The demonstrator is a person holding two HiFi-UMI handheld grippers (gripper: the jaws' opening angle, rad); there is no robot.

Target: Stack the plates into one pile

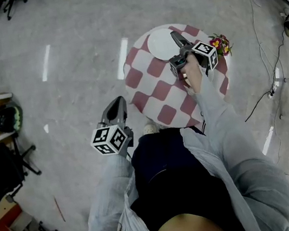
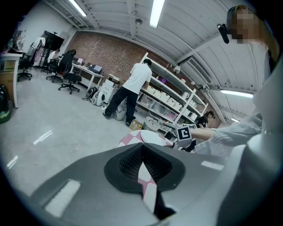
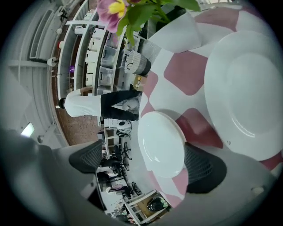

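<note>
Plate (image 3: 161, 143) lies on checkered table (image 3: 185, 73) between wide-apart, released jaws of right gripper (image 3: 145, 164).

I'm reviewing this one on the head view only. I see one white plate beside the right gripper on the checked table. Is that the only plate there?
Observer: No. The right gripper view shows two, lying apart on the checked cloth: a smaller plate and a larger plate.
Operator: Is either one gripped?
Observer: No. The right gripper has its jaws wide apart. The smaller plate shows between them, not clamped.
Operator: And on the left?
Observer: The left gripper has its tips together, with nothing between them.
</note>
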